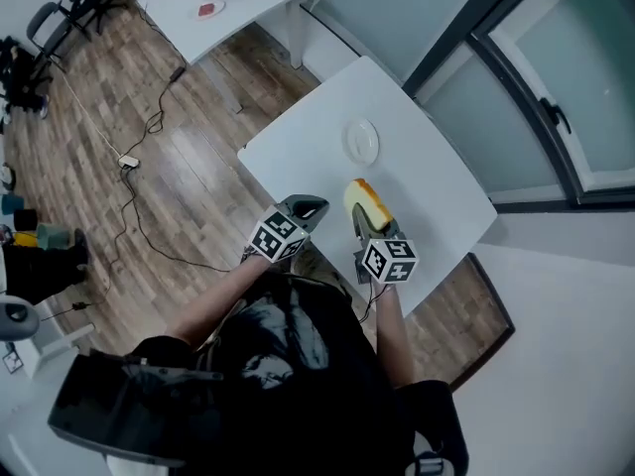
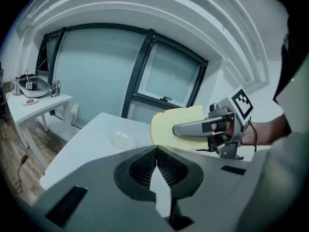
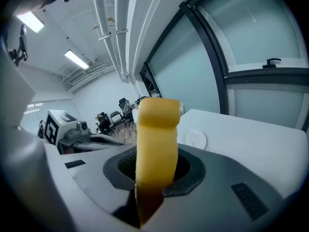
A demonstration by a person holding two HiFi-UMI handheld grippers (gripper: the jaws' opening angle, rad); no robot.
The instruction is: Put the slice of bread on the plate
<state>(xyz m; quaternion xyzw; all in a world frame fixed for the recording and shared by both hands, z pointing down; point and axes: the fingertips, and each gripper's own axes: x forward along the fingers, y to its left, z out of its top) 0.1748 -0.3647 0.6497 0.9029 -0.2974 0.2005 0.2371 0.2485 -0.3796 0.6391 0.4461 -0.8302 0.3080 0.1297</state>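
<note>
Showing the slice of bread (image 3: 155, 139) pinched upright by its lower edge in the right gripper (image 1: 360, 221), over the table (image 1: 437, 186) and short of the plate (image 1: 361, 142). The left gripper (image 2: 157, 151) has its jaws pressed together, empty. The bread is probably light, soft and crushable, so a gentle edge grip suits it.

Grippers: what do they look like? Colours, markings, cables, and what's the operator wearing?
The left gripper and right gripper are matching grey two-jaw tools with black ribbed pads. Each carries a white cube with black square markers. A thin dark cord loops by the right wrist. The person wears a dark top.
</note>
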